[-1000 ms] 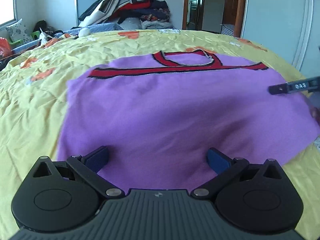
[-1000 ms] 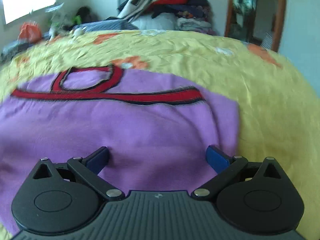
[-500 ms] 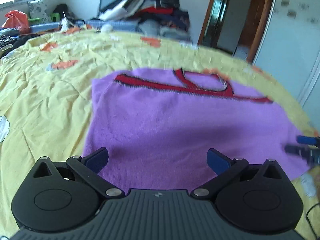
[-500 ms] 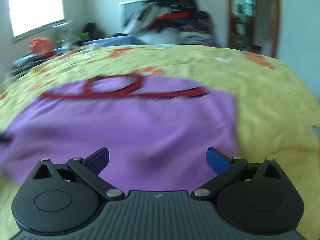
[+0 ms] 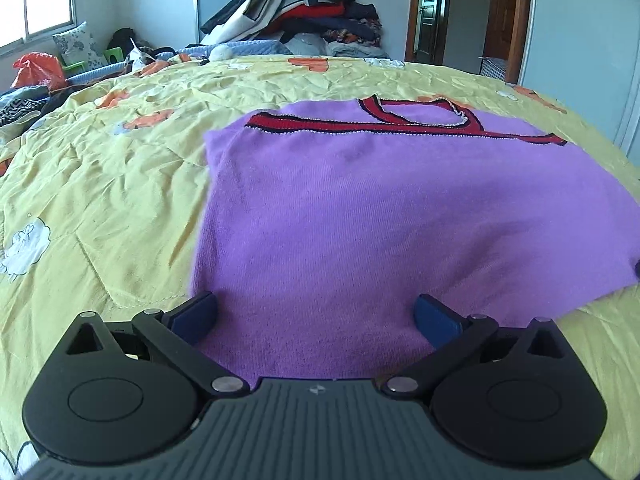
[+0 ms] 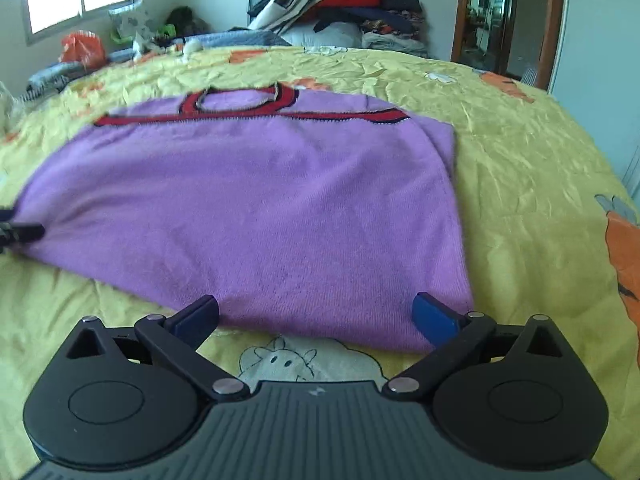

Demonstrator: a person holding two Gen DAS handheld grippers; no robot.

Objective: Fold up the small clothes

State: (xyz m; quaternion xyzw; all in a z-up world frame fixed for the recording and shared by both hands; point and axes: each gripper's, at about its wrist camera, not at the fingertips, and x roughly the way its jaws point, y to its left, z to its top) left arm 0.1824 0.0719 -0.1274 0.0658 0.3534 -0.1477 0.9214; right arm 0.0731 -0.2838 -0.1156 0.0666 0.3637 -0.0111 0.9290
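A small purple knit top (image 5: 380, 216) with a red and black collar band (image 5: 400, 124) lies flat on the yellow bedspread (image 5: 100, 184); it also shows in the right wrist view (image 6: 260, 208). My left gripper (image 5: 316, 316) is open, its blue pads over the top's near left hem. My right gripper (image 6: 316, 314) is open, its pads at the top's near right hem edge. A tip of the left gripper (image 6: 20, 232) shows at the left edge of the right wrist view.
A pile of clothes (image 5: 304, 12) is heaped at the head of the bed. More clothes and an orange bag (image 5: 38, 70) lie at the far left. A doorway (image 5: 436, 12) and a white wardrobe (image 5: 584, 52) stand to the right.
Both grippers have pulled back and lowered toward the near hem of the top, the left one to its left corner and the right one to its right corner. Both stayed open.
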